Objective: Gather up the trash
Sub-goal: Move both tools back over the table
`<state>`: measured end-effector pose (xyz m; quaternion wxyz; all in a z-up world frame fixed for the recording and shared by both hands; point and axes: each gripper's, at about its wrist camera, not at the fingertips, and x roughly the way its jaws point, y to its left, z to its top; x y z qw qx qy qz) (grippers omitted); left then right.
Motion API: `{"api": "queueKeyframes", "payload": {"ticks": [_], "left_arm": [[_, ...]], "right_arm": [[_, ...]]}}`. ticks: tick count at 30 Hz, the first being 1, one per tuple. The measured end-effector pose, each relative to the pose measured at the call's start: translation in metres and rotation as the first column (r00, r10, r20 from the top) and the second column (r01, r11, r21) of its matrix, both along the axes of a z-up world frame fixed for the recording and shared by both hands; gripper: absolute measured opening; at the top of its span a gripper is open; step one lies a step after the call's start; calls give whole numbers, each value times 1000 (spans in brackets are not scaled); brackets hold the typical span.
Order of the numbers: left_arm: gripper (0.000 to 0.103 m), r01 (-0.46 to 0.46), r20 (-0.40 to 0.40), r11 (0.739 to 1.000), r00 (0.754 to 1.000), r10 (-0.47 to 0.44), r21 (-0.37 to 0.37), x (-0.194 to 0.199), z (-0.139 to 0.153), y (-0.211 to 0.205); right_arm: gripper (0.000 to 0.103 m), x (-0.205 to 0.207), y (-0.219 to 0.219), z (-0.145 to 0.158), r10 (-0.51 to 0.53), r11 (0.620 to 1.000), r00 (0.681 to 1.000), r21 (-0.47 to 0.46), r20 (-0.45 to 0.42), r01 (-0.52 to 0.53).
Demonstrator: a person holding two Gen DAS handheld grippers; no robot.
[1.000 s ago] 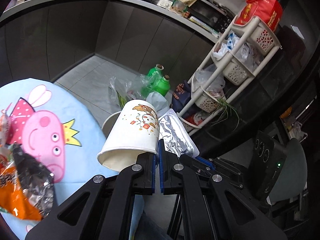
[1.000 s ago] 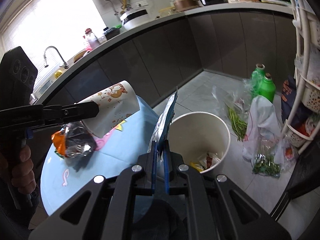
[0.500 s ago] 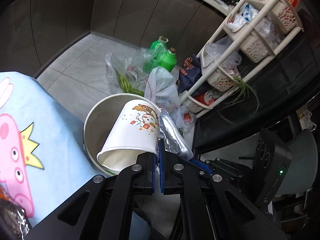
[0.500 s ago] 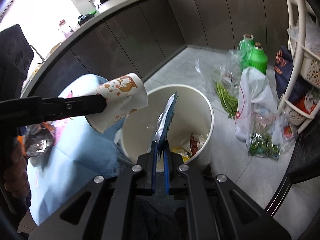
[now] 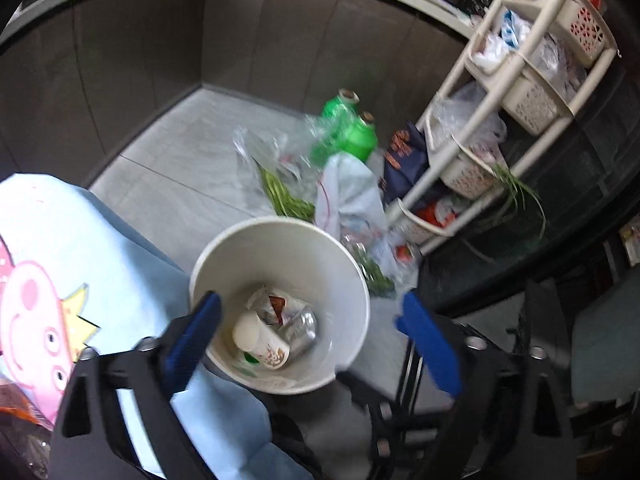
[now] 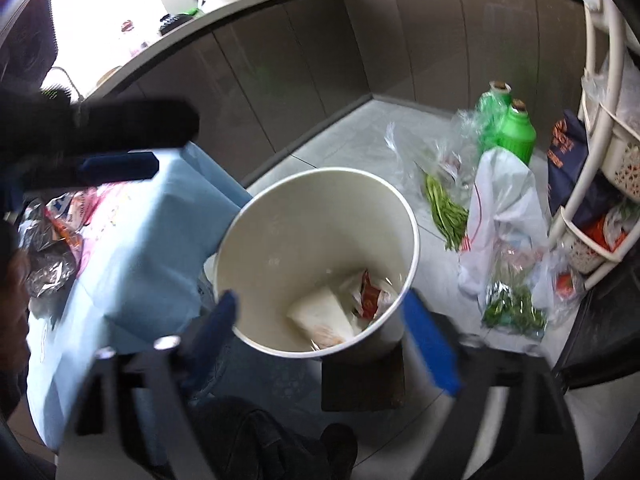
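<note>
A white bin [image 5: 288,256] [image 6: 300,232] stands on the floor beside the table. Inside it lie a printed paper cup [image 5: 260,340] [image 6: 320,316], a silver packet [image 5: 302,330] and a red-and-white wrapper [image 5: 276,304] [image 6: 372,292]. My left gripper [image 5: 308,302] hangs over the bin, its jaws opening wide with nothing between them. My right gripper [image 6: 320,300] is also above the bin, jaws opening and empty. The right wrist view shows the left gripper [image 6: 176,144] at the upper left. Crumpled orange and silver wrappers [image 6: 44,248] [image 5: 16,412] lie on the table.
The table wears a light blue cloth [image 5: 80,240] [image 6: 152,232] with a pink cartoon pig. Behind the bin, the floor holds green bottles [image 5: 356,136] [image 6: 516,132] and plastic bags of greens [image 6: 444,208]. A white basket rack [image 5: 500,92] stands on the right. Dark cabinets line the back.
Both grippers went from shut to wide open and sank lower over the bin. The paper cup left my left gripper and the silver packet my right; both now lie inside.
</note>
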<state>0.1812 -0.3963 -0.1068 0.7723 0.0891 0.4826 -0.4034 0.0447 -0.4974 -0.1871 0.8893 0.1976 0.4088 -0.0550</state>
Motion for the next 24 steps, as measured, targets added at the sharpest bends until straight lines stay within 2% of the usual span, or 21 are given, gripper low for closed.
{"api": "queueKeyframes", "payload": {"ticks": [1, 8, 24], "left_arm": [[94, -12, 12, 1000, 1000, 12, -4, 1, 3, 2], [94, -63, 23, 998, 998, 63, 21, 5, 5, 7], [94, -70, 74, 997, 995, 69, 11, -8, 25, 18]], "right_arm": [[100, -1, 1, 1, 5, 1000, 1000, -10, 1, -5], [99, -3, 2, 7, -3, 1000, 1000, -30, -4, 3], [99, -9, 8, 35, 9, 998, 999, -62, 37, -7]]}}
